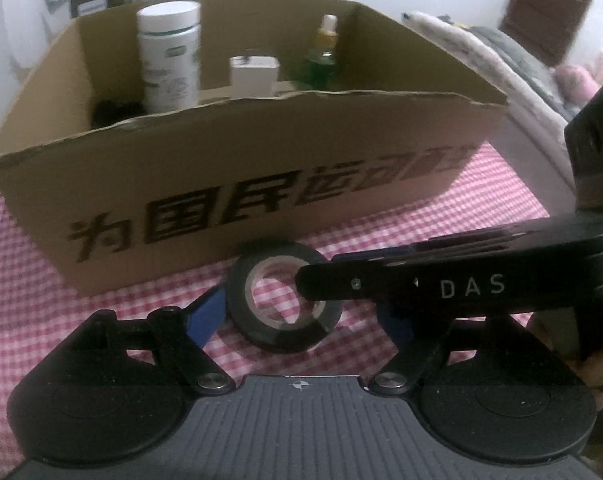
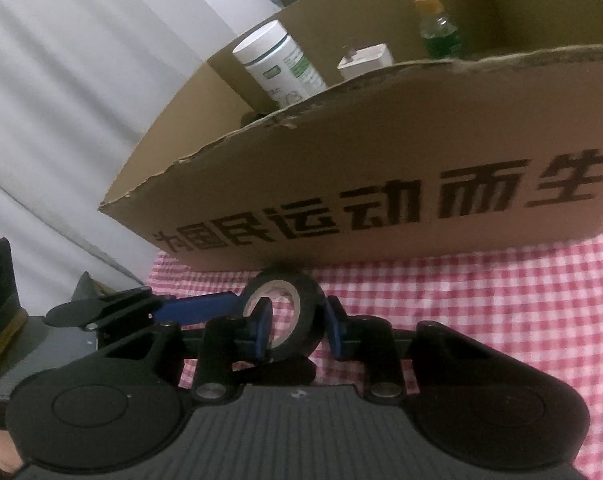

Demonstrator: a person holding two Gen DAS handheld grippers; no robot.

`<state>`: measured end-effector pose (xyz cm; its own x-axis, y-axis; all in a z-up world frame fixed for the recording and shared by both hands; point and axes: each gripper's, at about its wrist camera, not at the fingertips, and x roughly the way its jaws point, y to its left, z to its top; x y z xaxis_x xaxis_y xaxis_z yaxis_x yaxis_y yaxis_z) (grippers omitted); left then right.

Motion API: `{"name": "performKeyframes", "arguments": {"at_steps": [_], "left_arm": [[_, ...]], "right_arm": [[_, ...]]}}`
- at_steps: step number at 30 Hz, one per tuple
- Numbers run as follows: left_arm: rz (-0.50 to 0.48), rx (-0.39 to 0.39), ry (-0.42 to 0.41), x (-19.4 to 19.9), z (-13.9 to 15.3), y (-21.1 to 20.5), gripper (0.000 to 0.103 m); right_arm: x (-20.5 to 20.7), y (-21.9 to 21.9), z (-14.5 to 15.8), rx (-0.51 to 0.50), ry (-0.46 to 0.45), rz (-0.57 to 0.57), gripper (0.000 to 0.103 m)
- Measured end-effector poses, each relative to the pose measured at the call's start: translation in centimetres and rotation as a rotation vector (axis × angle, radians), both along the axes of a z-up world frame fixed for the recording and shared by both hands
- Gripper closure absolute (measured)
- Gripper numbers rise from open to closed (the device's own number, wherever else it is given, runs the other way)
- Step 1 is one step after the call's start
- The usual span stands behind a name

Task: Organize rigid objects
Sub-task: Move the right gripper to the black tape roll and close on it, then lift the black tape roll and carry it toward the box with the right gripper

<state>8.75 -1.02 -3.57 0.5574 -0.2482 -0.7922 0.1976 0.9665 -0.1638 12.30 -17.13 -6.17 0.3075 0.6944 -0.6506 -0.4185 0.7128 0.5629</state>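
A black roll of tape (image 1: 283, 326) lies on the pink checked cloth just in front of a cardboard box (image 1: 261, 184). My left gripper (image 1: 301, 316) is open, its blue fingers on either side of the roll. My right gripper (image 2: 295, 330) comes in from the right and is shut on the roll's wall (image 2: 307, 312), one finger (image 2: 263, 330) inside the hole, the other outside. In the left wrist view the right gripper's black finger (image 1: 341, 284) reaches across the roll. The box (image 2: 381, 168) holds a white bottle (image 1: 169, 56), a white charger (image 1: 255, 76) and a green dropper bottle (image 1: 323, 56).
A dark object (image 1: 117, 112) sits low in the box's left corner. Folded bedding (image 1: 501, 64) lies to the right of the box. A white curtain or sheet (image 2: 61, 100) hangs to the left. The checked cloth (image 2: 501, 300) extends to the right.
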Motion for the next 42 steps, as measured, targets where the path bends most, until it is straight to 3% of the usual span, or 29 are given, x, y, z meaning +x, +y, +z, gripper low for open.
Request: {"name": "performKeyframes", "arguments": {"at_steps": [5,11,15,20,28,42], "left_arm": [[-0.088,-0.001,-0.016,-0.1,-0.1,-2.2,0.026],[-0.146,0.086,-0.04,0.0,-0.7,-4.8,0.038],[-0.164,0.104,-0.051,-0.3,-0.8,-5.5,0.039],[-0.192,0.09,-0.046,-0.9,-0.5,-6.0,0.039],[-0.263,0.159,-0.051,-1.0,-0.9,-7.7,0.037],[-0.253,0.151,-0.056,-0.7,-0.9,-7.9,0.037]], "right_arm": [[-0.6,-2.6,0.5,-0.034,-0.022,-0.044,0.073],[-1.5,-4.5,0.7,-0.094,-0.072,-0.08,0.073],[-2.2,-4.3,0.9,-0.162,-0.144,-0.082,0.074],[-2.8,-4.5,1.0,-0.213,-0.17,-0.087,0.078],[-4.2,-6.0,1.2,-0.214,-0.156,-0.092,0.08],[-3.8,-6.0,1.3,-0.23,-0.17,-0.105,0.08]]}}
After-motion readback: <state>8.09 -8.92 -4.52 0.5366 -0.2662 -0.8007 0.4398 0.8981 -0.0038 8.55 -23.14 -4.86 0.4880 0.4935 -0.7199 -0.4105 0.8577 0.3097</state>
